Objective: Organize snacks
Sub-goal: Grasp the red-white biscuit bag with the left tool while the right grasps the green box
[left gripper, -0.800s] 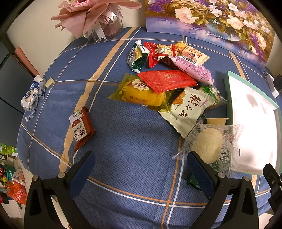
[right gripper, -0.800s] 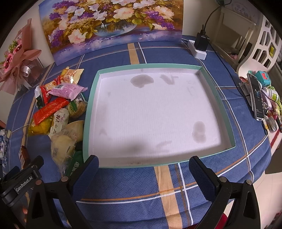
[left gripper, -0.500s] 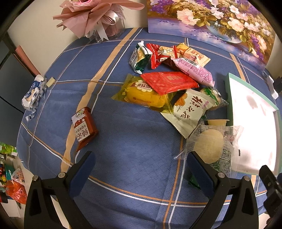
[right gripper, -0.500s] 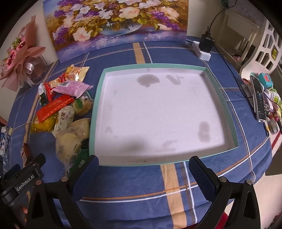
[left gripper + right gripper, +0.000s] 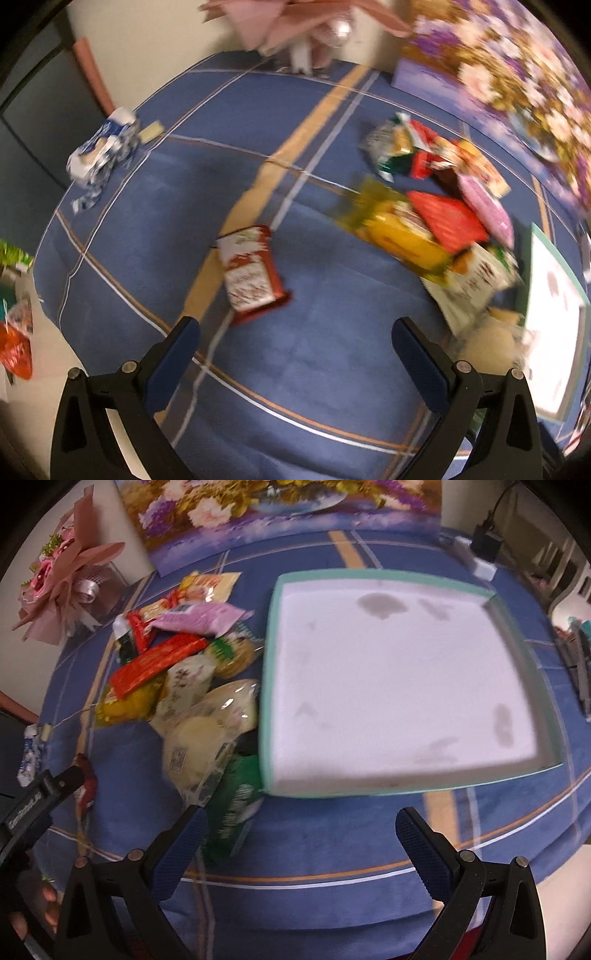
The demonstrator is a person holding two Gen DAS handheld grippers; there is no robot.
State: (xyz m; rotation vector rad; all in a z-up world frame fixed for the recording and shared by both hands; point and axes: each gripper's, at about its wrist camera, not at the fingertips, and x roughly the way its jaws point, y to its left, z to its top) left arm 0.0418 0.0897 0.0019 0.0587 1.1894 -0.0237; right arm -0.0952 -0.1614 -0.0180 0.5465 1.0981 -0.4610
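Note:
A pile of snack packets lies on the blue tablecloth: a yellow packet (image 5: 402, 240), a red packet (image 5: 447, 218), a pink one (image 5: 487, 206) and a white one (image 5: 472, 280). A dark red packet (image 5: 251, 273) lies apart, just ahead of my open left gripper (image 5: 295, 354), which holds nothing. The teal-rimmed white tray (image 5: 269, 686) sits right of the pile. My right gripper (image 5: 299, 842) stands open over the cloth in front of the tray, a green packet (image 5: 236, 805) by its left finger and a clear-wrapped bun (image 5: 199, 749) beyond.
A pink bouquet (image 5: 62, 587) and a flower painting (image 5: 280, 509) stand at the back. A blue-white wrapper (image 5: 103, 151) lies near the left table edge. A white power strip (image 5: 476, 561) and a phone (image 5: 580, 664) sit to the right. The other gripper's body (image 5: 33, 805) shows at left.
My left gripper has swung left, bringing the dark red packet toward the middle of its view. My right gripper has shifted left toward the snack pile. Both stay open.

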